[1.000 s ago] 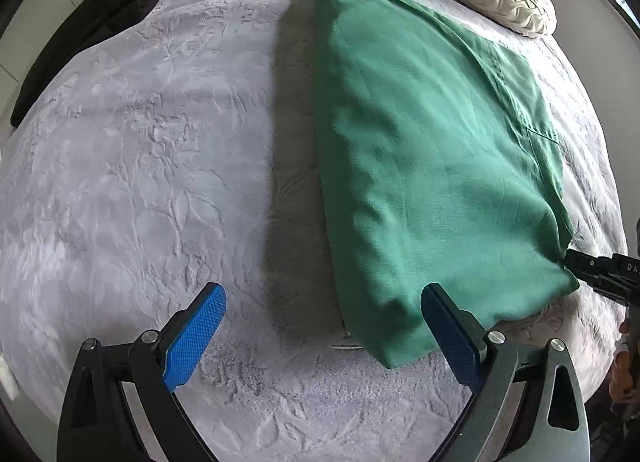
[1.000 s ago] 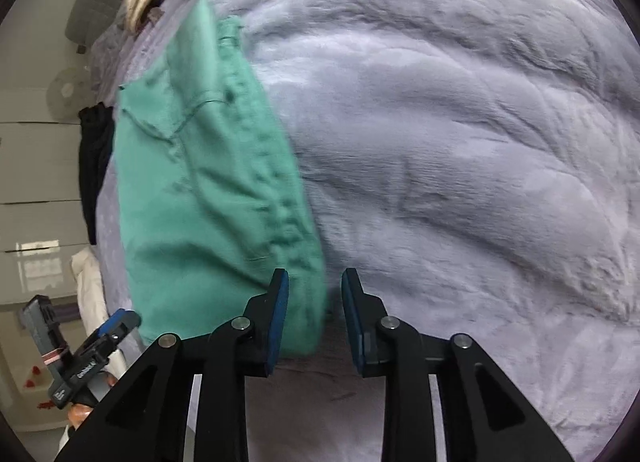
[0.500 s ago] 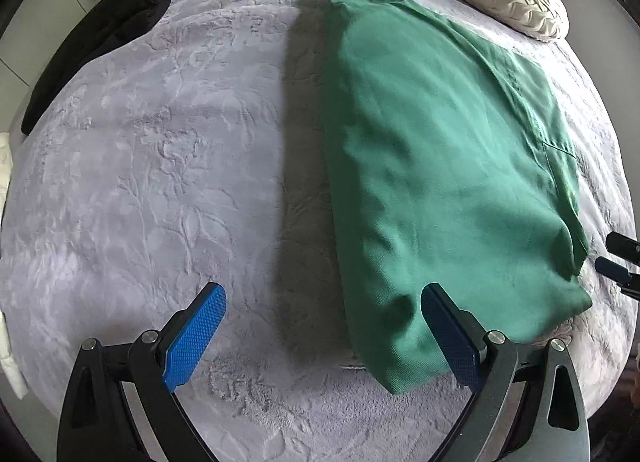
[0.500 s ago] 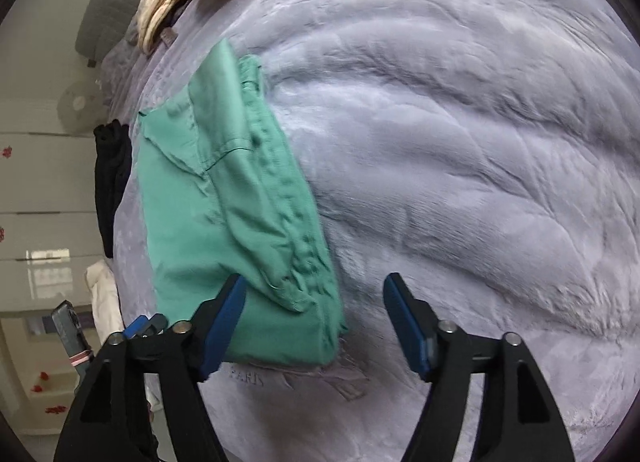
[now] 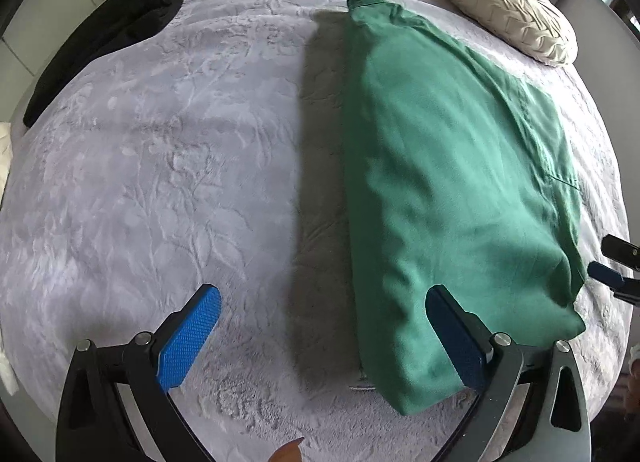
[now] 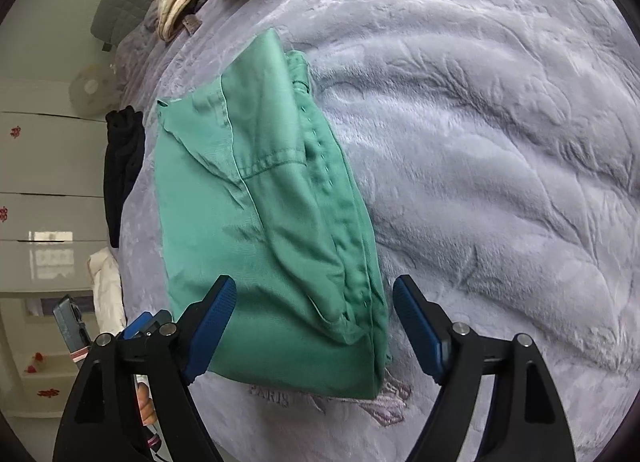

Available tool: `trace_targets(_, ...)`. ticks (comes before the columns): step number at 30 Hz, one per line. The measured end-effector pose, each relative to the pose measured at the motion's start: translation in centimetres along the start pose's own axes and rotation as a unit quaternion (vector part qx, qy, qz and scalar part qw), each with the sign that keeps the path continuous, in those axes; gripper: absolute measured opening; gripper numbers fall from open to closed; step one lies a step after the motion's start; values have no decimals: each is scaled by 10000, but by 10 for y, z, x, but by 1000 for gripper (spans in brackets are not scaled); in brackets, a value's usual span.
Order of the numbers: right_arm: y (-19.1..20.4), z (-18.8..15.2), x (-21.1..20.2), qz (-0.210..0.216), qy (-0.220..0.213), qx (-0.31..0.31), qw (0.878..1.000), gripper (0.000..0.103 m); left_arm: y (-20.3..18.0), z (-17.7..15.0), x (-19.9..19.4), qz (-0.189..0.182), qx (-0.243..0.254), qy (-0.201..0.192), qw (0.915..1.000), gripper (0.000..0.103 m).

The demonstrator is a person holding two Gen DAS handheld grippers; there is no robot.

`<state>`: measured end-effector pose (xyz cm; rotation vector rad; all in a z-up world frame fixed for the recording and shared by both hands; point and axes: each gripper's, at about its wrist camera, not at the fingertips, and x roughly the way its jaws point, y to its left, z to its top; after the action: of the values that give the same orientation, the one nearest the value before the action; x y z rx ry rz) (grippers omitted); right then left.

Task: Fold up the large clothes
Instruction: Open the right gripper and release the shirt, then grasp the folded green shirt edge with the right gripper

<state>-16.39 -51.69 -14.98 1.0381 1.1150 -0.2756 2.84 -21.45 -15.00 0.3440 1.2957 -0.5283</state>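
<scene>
While you hold both tools over the bed with the pale grey embossed plush cover [image 5: 168, 149], your left tongs [image 5: 320, 346] stand wide apart with nothing between them; a long black garment [image 5: 108, 29] lies at the far left edge of the bed. To the right of it, the folded green cotton garment [image 5: 448, 189] lies flat on the cover, its near corner just under the right pad of the left tongs. Further right, a cream pleated cushion [image 5: 508, 9] rests near the head of the bed. Your right tongs [image 6: 314, 326] are opening above the near edge of the green garment, and the pads do not press it.
</scene>
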Motion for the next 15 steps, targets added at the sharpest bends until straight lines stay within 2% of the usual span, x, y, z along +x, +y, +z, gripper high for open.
trace_targets(3,-1,4,0,1,-3,-14,10000,84,2,5,4,-130,-82,32,9999,103)
trace_targets(6,-3,6,2,-14,22,-10,10000,84,7,12,14,-18,-162,90,9998,103)
trace_targets(10,-7,14,5,59,61,2,10000,84,15,16,26,-471,-337,288,9979,103)
trace_targets(15,-6,29,14,121,107,-46,9999,84,8,22,30,-855,-213,315,9956,102)
